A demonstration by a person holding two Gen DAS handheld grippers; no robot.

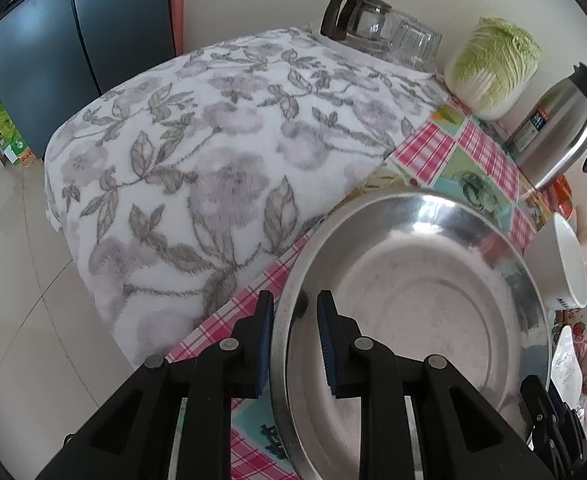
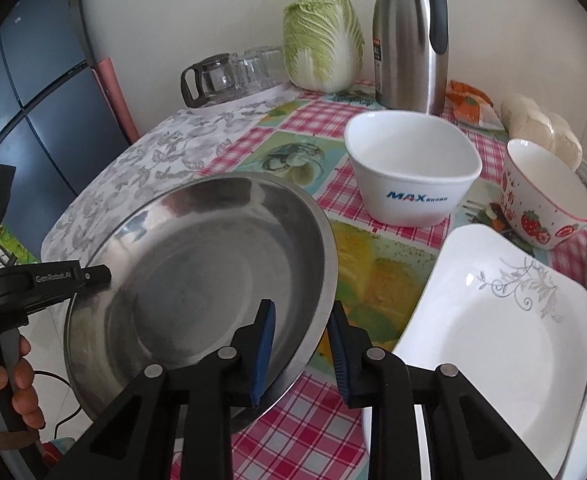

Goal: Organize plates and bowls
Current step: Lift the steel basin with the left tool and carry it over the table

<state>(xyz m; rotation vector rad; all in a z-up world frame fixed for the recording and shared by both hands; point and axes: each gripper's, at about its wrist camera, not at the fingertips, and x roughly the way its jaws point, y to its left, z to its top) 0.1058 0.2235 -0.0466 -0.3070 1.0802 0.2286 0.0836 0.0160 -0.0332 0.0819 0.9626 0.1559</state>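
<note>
The landmark here is the wide, shallow, round stainless-steel basin (image 1: 413, 312), which sits tilted over the near edge of the table covered in a pink-checked oilcloth with vegetable pictures (image 2: 317, 120); its side toward the white dishes is raised. The left gripper (image 1: 295, 344) straddles the basin's rim on the side nearest the grey-and-white floral fleece cloth (image 1: 197, 152), one blue-padded finger outside the wall and one inside; the outer pad lies against the metal, while a narrow gap shows at the inner one, so a firm pinch cannot be confirmed. The right gripper (image 2: 305, 354) straddles the opposite rim in the same way, inner pad inside the basin and outer pad beyond its edge, with the rim close between them; whether both pads press on it cannot be told. In the right wrist view, the left gripper's black body reaches in to the basin's far side, with a hand (image 2: 21, 384) on its handle. Just beside the basin on the right gripper's side lies a white square plate with a grey vine motif (image 2: 493, 332). Behind the basin stands a white squarish bowl with blue lettering (image 2: 409, 184), and further right of it a white round bowl printed with strawberries (image 2: 541, 200). Well behind the basin, against the wall, stand a pale green napa cabbage (image 2: 321, 40), a tall brushed-steel thermos jug with a black handle (image 2: 409, 40) and a glass coffee carafe with a dark handle (image 2: 209, 78) beside upturned glasses.
</note>
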